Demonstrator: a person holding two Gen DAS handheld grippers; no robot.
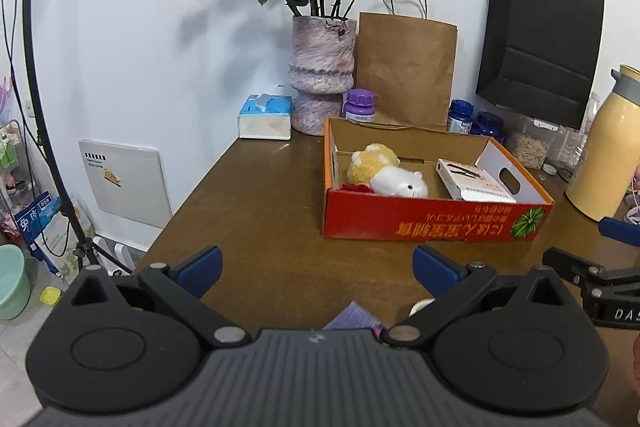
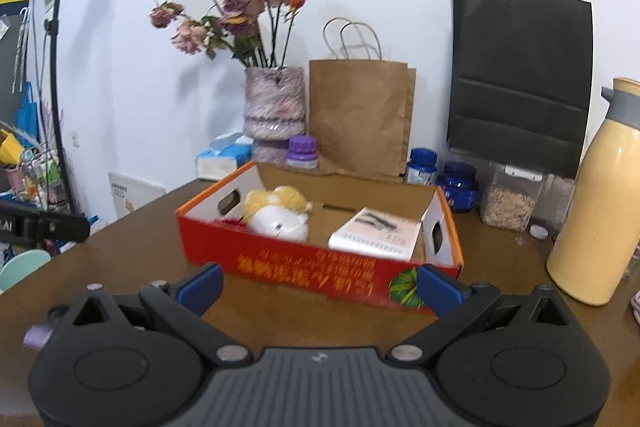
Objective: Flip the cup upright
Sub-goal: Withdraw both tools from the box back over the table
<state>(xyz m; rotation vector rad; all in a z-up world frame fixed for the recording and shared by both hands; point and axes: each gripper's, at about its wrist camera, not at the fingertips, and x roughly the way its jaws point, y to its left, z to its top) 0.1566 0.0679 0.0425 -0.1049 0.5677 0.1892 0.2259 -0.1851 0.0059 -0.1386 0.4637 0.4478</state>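
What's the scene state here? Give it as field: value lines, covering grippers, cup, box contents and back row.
left gripper: open, holds nothing, above the table
right gripper: open, holds nothing, facing the red box
cup: not clearly identifiable; only a lavender object partly hidden under the left gripper
box contents: plush toy, white booklet
back row: vase of dried roses, brown paper bag, black paper bag, tissue pack, purple-lid bottle
right edge: cream flask

Lilac ribbed cup (image 1: 354, 317), mostly hidden behind gripper body, pose unclear
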